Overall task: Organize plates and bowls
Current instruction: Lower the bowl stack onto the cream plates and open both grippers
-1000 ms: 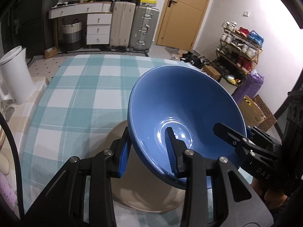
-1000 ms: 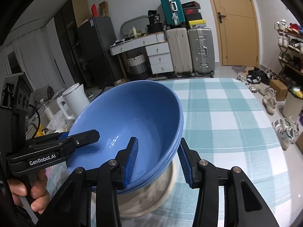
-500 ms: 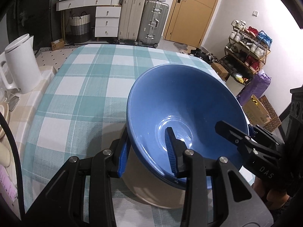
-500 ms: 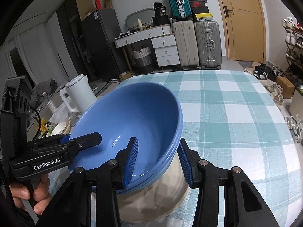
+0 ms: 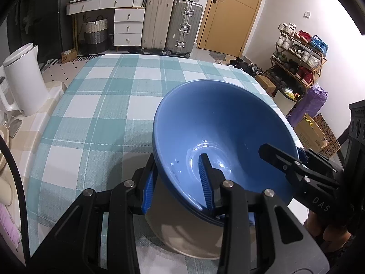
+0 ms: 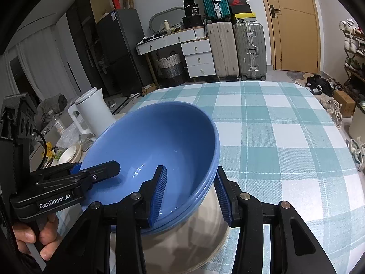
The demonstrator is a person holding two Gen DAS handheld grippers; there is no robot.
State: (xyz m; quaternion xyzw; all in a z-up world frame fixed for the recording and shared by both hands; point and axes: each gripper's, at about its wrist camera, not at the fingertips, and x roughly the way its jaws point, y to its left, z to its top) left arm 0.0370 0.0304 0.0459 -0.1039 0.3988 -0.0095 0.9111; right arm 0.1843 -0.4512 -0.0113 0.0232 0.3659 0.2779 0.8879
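A stack of blue bowls [image 5: 219, 132] [image 6: 159, 146] is held above a beige plate [image 5: 194, 239] [image 6: 189, 242] on the checked tablecloth. My left gripper [image 5: 175, 182] is shut on the near-left rim, one pad inside and one outside. My right gripper [image 6: 190, 194] is shut on the opposite rim the same way. Each gripper shows in the other's view, the right [image 5: 296, 169] and the left [image 6: 75, 178]. The bowls tilt slightly and hide most of the plate.
The teal checked tablecloth [image 5: 109, 105] [image 6: 273, 123] covers the table. A white kettle [image 5: 22, 84] [image 6: 91, 109] stands on a side counter to the left, with dishes [image 6: 68, 155] by it. Suitcases, drawers and a shoe rack stand beyond the table.
Both grippers have lifted the blue bowls higher and a little back, so the table looks farther below and more of the beige plate's side shows.
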